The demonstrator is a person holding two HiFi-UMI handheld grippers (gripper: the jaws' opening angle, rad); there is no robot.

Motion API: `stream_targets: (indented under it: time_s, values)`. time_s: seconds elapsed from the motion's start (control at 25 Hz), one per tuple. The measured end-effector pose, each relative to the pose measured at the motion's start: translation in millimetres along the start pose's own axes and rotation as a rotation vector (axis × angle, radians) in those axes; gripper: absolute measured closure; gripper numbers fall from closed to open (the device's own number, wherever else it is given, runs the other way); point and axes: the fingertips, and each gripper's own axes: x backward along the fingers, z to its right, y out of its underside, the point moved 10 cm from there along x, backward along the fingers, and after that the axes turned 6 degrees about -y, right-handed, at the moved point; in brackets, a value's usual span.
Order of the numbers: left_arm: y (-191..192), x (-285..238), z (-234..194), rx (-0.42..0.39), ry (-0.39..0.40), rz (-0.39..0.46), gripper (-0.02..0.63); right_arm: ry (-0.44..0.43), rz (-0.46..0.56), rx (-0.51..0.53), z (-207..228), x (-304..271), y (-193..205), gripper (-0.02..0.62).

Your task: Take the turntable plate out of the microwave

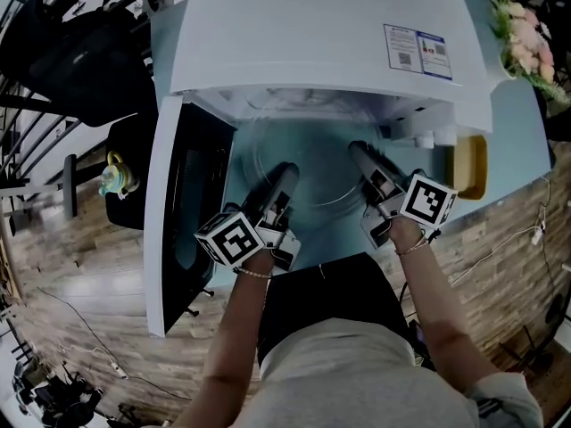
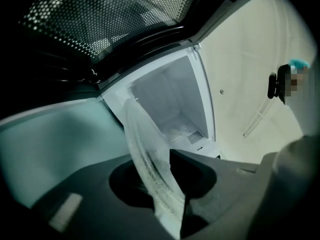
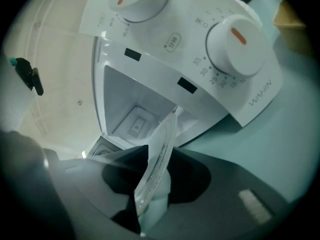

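Holding: left gripper [image 1: 284, 175] and right gripper [image 1: 359, 154] each have their jaws closed on the rim of the glass turntable plate [image 1: 303, 181], 1 per side.
Plate: at the microwave [image 1: 312, 34] mouth, above the teal surface [image 1: 522, 123], right of the open door [image 1: 183, 212].
Risk: the slick glass could slip or tilt if 1 grip loosens; its far edge might catch the cavity frame.

Head view: microwave [image 1: 312, 34] roof is covering the cavity, and the plate [image 1: 312, 172] far rim is hiding under it. Label [image 1: 417, 50] print is showing too small to read. Yellow thing [image 1: 471, 163] is sitting half behind the microwave's corner, kind unclear. Gripper views: plate is running off the bottom edge.
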Motion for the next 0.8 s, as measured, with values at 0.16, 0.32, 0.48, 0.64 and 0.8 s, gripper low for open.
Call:
stream_targets:
  time_s: [0.16,0.32,0.48,0.64,0.8]
  values:
    - [-0.5,4.3,9.4,-0.027,0.028,0.019,0.503,-0.008,0.013,0.007,-7.4,8.1,1.6,0.453]
    - [1.5,12.2,18.5,-0.051,0.040,0.018,0.488,-0.036,0.015,0.042,-18.1,16.0,1.9,0.448]
    - [4.7,22.5,28.4,-0.070,0.069,0.029,0.488,-0.053,0.014,0.073,-28.6,26.1,5.6,0.448]
    - [1.0,33.0,40.0,-0.129,0.081,0.039,0.488,-0.086,0.023,0.098,-39.4,31.4,8.0,0.446]
    - [-3.6,42.6,49.4,-0.174,0.095,0.035,0.488,-0.109,0.042,0.099,-50.3,36.2,12.9,0.448]
